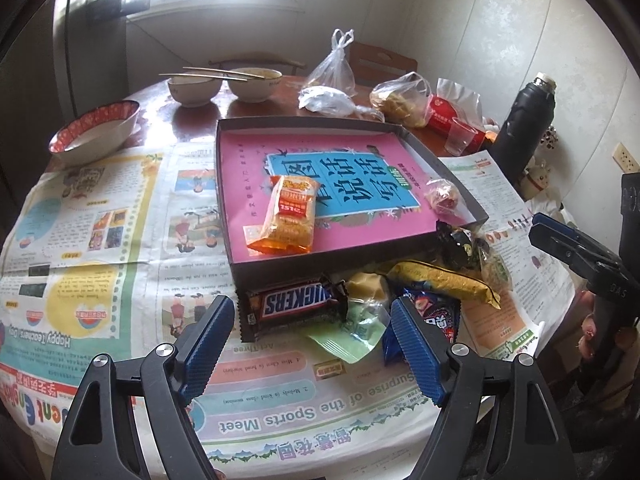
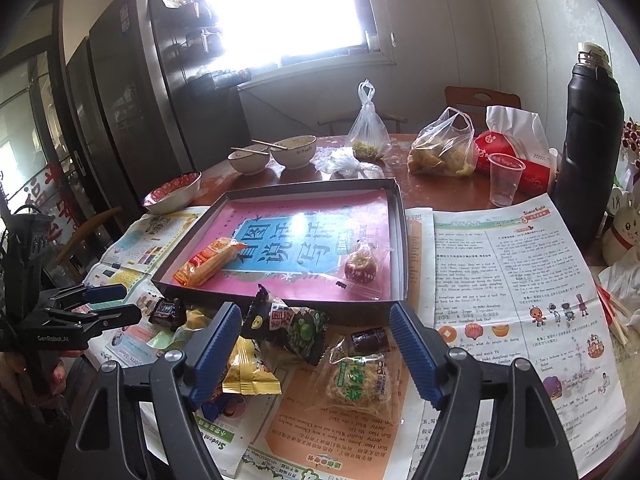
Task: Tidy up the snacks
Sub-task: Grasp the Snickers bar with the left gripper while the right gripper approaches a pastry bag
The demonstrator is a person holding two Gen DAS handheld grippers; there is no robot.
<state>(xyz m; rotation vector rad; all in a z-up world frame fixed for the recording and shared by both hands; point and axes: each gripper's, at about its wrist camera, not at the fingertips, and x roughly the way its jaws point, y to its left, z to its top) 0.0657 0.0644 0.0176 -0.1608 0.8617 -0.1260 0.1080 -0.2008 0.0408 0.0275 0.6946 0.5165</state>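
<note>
**A:** Both sets of jaws are wide open with nothing in them. The left gripper (image 1: 312,340) is hovering right over the Snickers bar (image 1: 294,306), which sits on the newspaper just in front of the tray's near wall. How's that going to grab?

**B:** Easy one imo. It's light and fairly stiff with a slick wrapper, so pinch across the middle, not the crimped ends.

**A:** And the right gripper (image 2: 316,344)?

**B:** It's above the loose pile: a clear-wrapped cake (image 2: 354,380) and a dark green packet (image 2: 296,326). Both look soft and crinkly, so go gentle. Farther back, the tray (image 2: 401,240) already holds an orange packet (image 2: 210,260) and a round red sweet (image 2: 361,267).
</note>
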